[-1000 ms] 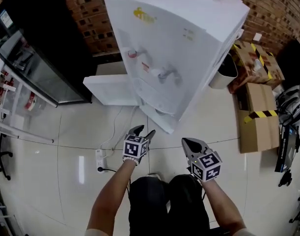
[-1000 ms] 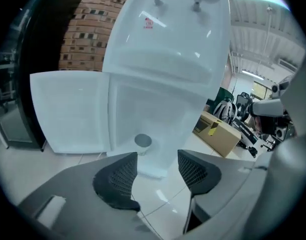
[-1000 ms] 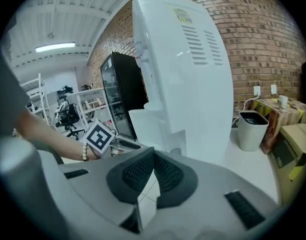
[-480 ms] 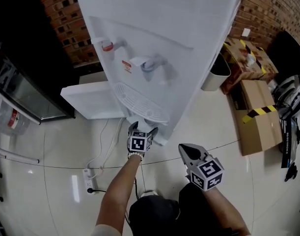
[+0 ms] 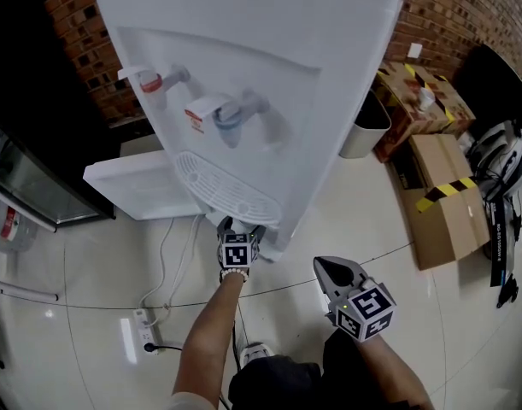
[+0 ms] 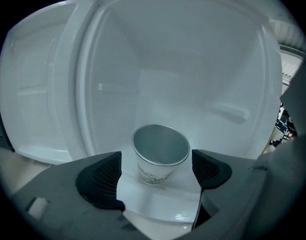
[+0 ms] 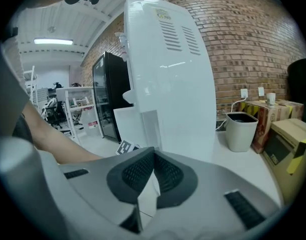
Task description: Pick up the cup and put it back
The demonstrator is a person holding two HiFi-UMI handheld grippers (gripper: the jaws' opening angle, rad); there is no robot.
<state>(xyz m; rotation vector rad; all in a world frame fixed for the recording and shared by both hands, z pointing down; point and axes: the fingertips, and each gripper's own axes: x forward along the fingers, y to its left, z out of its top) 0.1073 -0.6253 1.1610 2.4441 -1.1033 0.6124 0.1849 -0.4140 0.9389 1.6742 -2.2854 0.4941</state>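
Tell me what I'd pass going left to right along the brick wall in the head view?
black cabinet → white water dispenser → pale waste bin → cardboard boxes

A tall white water dispenser [image 5: 269, 67] stands at the far middle on the pale tiled floor [image 5: 81, 263]. It has a red tap [image 5: 149, 81] left of a blue tap [image 5: 231, 116], a white drip grate [image 5: 226, 193] beneath them and a white door [image 5: 128, 190] swung open low on its left. Behind it runs a red brick wall [image 5: 453, 7], with a black cabinet [image 5: 26, 118] at the far left, a white bin [image 5: 361, 131] just right of the dispenser, and cardboard boxes [image 5: 444, 207] banded with yellow-and-black tape beside the bin. A white power strip [image 5: 145, 327] with its cable lies on the floor at the near left, and at the right edge sits what may be a helmet [image 5: 493, 156], too distorted to be sure.
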